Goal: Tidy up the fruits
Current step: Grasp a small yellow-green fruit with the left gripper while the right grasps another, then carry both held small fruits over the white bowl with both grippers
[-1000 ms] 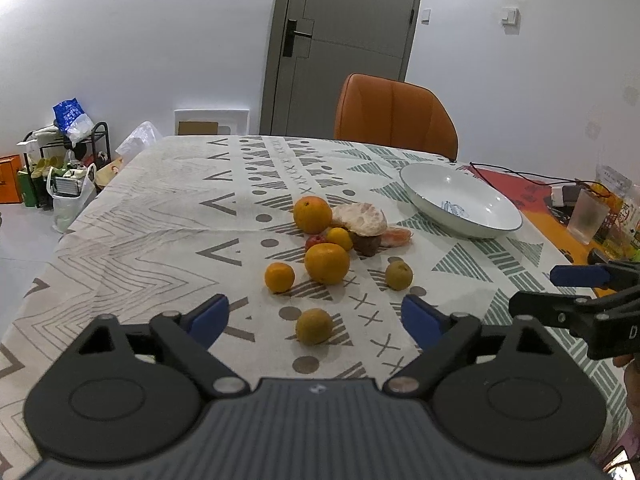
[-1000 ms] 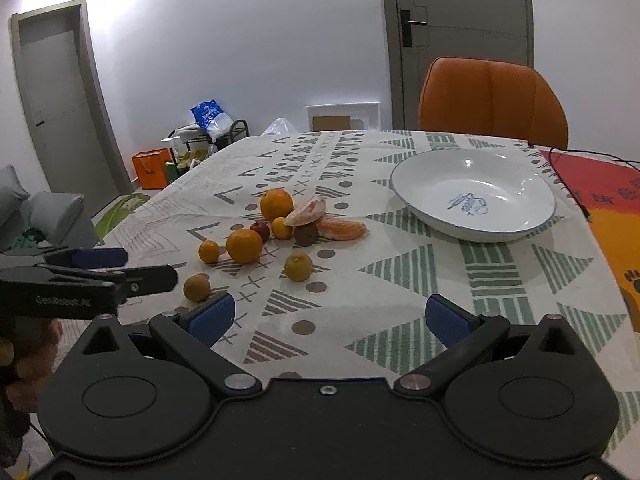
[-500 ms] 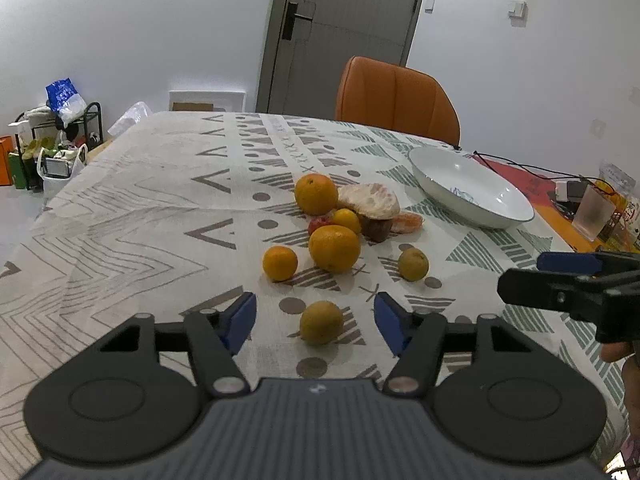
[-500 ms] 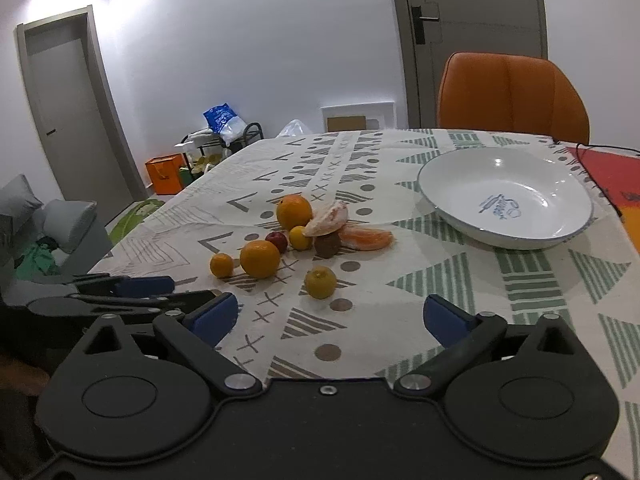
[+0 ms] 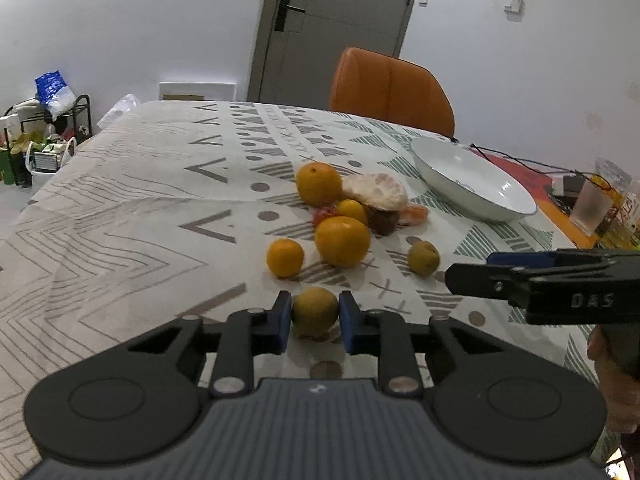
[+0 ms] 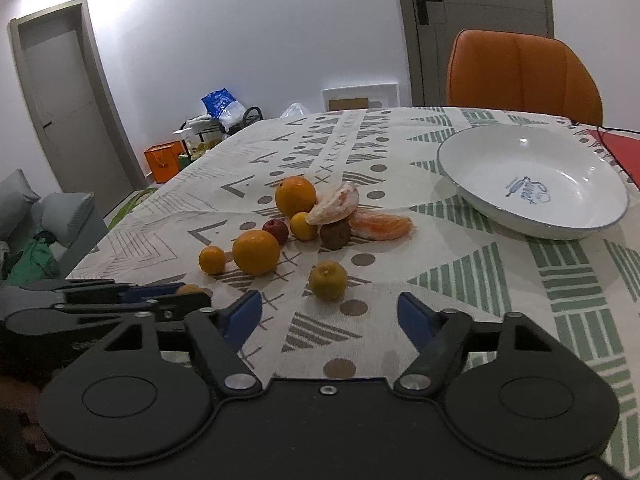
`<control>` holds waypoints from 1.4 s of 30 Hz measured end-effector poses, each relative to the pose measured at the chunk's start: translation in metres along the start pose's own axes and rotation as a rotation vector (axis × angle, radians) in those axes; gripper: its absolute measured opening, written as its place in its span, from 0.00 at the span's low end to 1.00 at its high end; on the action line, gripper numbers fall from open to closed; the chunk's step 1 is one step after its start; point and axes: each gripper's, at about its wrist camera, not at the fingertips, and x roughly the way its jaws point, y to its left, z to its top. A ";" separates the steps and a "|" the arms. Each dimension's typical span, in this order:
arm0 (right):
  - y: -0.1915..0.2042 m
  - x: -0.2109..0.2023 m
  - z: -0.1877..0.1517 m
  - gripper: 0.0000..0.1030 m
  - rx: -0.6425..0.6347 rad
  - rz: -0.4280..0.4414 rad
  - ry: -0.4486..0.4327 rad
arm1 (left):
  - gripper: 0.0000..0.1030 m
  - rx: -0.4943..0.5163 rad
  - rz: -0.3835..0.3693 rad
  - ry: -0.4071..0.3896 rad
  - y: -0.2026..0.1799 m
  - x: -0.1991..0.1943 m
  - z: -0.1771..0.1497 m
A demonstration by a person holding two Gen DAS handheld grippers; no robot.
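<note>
My left gripper (image 5: 313,317) is shut on a small yellow-brown fruit (image 5: 315,311) that rests on the patterned tablecloth; its blue pads touch both sides. Beyond it lie a small orange (image 5: 285,257), a large orange (image 5: 342,241), another orange (image 5: 319,184), peeled citrus pieces (image 5: 376,191) and a second yellow-brown fruit (image 5: 423,257). My right gripper (image 6: 330,314) is open and empty, hovering just short of that second fruit (image 6: 328,280). The white bowl (image 6: 532,188) stands empty at the right. The left gripper (image 6: 176,300) shows at the left of the right wrist view.
An orange chair (image 5: 390,92) stands at the table's far edge. A glass (image 5: 592,208), cables and a red mat lie beyond the bowl at the right. A shelf with bags (image 5: 44,132) stands on the floor at left.
My left gripper moved forward and down and closed its jaws on the nearest yellow-brown fruit. My right gripper moved forward toward the other yellow-brown fruit and stayed open.
</note>
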 end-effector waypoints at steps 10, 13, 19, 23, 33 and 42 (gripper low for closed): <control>0.002 0.022 0.006 0.56 0.001 -0.023 0.004 | 0.23 -0.030 0.028 -0.012 0.014 -0.003 0.007; 0.004 0.028 0.006 0.49 0.012 -0.017 0.012 | 0.23 -0.029 0.030 -0.009 0.015 -0.002 0.009; 0.008 0.031 0.002 0.22 -0.011 -0.008 0.001 | 0.23 0.001 0.031 -0.010 0.007 0.001 0.013; 0.004 0.020 0.002 0.22 0.001 -0.008 -0.034 | 0.23 0.006 0.031 -0.017 0.001 0.001 0.016; -0.010 -0.014 -0.003 0.22 0.039 -0.091 -0.138 | 0.23 0.047 0.018 -0.014 -0.021 0.012 0.023; -0.032 -0.033 -0.002 0.22 0.050 -0.119 -0.180 | 0.23 0.067 -0.014 -0.045 -0.043 0.016 0.035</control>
